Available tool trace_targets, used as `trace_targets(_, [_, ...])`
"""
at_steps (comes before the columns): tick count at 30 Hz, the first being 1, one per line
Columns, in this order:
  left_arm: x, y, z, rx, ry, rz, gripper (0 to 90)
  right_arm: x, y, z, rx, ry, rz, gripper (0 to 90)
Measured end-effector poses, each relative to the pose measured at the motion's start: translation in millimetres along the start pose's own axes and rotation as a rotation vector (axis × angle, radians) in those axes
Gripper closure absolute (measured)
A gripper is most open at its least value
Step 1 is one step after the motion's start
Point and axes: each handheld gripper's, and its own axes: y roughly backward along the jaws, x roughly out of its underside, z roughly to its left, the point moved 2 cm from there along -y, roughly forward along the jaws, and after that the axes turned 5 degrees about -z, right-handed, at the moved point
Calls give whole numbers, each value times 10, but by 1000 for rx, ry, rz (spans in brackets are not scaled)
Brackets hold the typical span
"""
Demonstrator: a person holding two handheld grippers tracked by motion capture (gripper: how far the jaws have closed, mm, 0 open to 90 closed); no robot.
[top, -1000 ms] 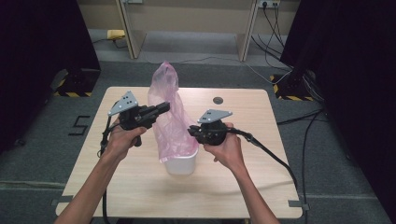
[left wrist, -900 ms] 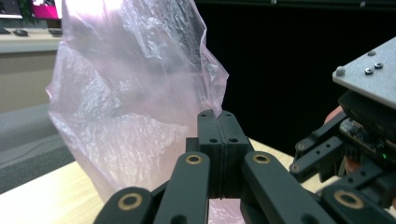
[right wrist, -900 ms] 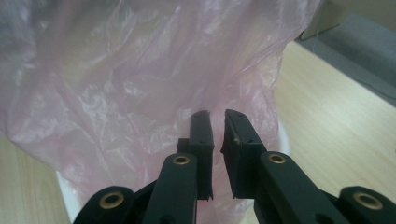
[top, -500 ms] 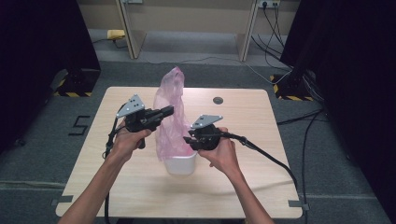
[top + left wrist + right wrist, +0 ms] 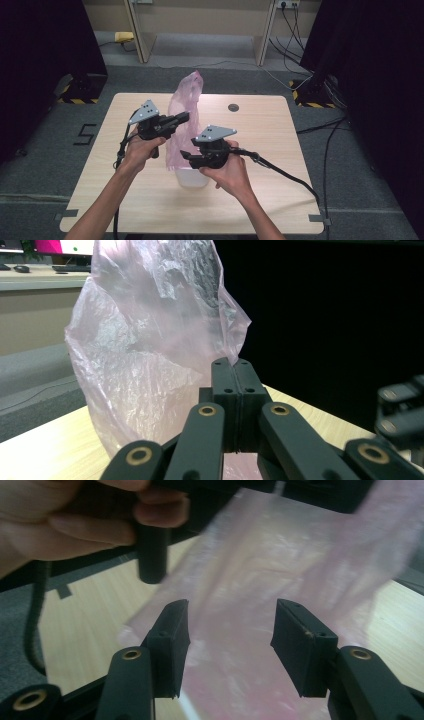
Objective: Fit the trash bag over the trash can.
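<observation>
Moved: right gripper (image 5: 186, 156) off bag (image 5: 182, 117), jaws just parted.
One bag, upright; one tub (image 5: 193, 178); left gripper (image 5: 186, 117) clamps bag.

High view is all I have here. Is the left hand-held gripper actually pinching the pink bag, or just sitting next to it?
Observer: The left hand-held gripper has its jaws fully together on an edge of the pink bag; the left gripper view shows the film running into the closed tips.
Operator: And the right one, is it gripping?
Observer: No. The right hand-held gripper has just been opening; its pads stand apart with bag film behind the gap, not pressed.
Operator: Does the bag stand free above the tub?
Observer: In the left gripper view it rises crumpled well above the closed tips; the white tub sits under it in your view.
</observation>
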Motion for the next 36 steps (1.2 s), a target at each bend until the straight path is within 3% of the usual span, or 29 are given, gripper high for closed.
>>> trace_targets(3, [-10,-3,-5,2,4,-3,900,2,-47,104,-35,2,1,499])
trace_targets(5, [-16,-7,-18,9,4,-3,900,24,-108,142,-55,14,7,587])
trace_targets(8, [-32,-2,-43,19,7,-8,900,83,-224,99,-19,57,62,696])
trace_targets(10, [-41,5,-73,35,8,-6,900,112,-284,41,2,57,93,751])
trace_targets(13, [-38,14,-118,58,0,-1,898,139,-333,-66,67,91,146,766])
trace_targets(16, [3,42,-153,71,-2,6,898,169,-346,-141,93,90,183,764])
trace_targets(20, [148,97,-171,81,16,14,898,240,-295,-212,104,79,198,683])
trace_targets(24, [302,117,-164,78,42,27,898,241,-141,-210,77,56,152,661])
trace_targets(27, [344,150,-151,77,50,29,897,203,13,-268,114,64,132,639])
trace_targets(33, [388,259,-139,76,46,38,879,116,239,-491,159,2,52,577])
trace_targets(36, [385,319,-156,69,42,29,804,77,281,-568,179,-14,24,542])
